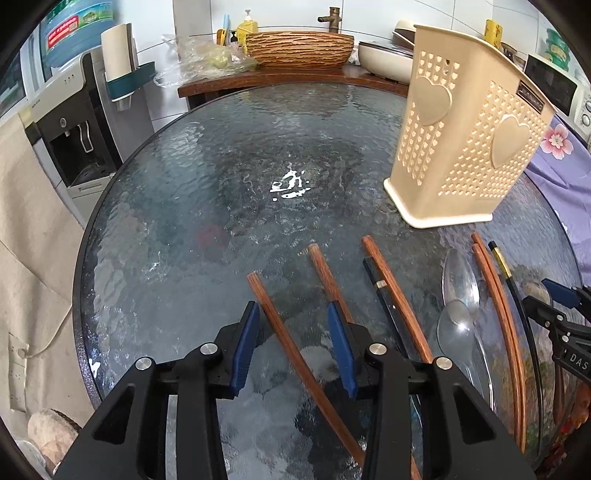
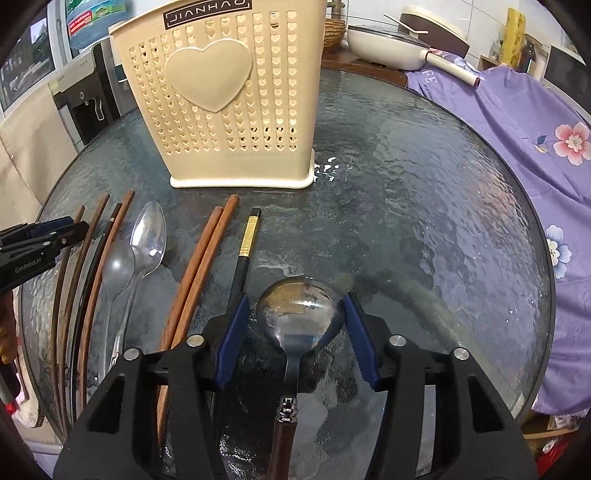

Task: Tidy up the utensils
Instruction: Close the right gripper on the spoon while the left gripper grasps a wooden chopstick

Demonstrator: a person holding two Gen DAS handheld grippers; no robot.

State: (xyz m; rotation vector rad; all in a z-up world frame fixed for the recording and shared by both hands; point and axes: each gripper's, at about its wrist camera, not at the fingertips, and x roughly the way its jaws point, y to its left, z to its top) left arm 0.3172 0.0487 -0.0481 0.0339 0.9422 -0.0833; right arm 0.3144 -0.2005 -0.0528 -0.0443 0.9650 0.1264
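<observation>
Both sets of jaws spread, nothing pinched: left gripper [image 1: 295, 314] straddles a wooden chopstick [image 1: 280, 332], right gripper [image 2: 293, 314] flanks the spoon [image 2: 297, 314] bowl on the glass table [image 2: 424, 184]; I'd pinch the neck, then lift to the holder [image 2: 221, 99]

The spoon [image 2: 295, 314] handle's end seems cut off by the bottom edge.

Past the far edge of my round glass table [image 1: 207, 155] stands a wooden counter carrying a woven basket [image 1: 299, 50], a yellow soap bottle [image 1: 246, 26] and a cream pan [image 2: 384, 50]. On my left I see a water dispenser [image 1: 79, 136]; on my right a purple flowered cloth [image 2: 517, 122] drapes beside the table.
</observation>
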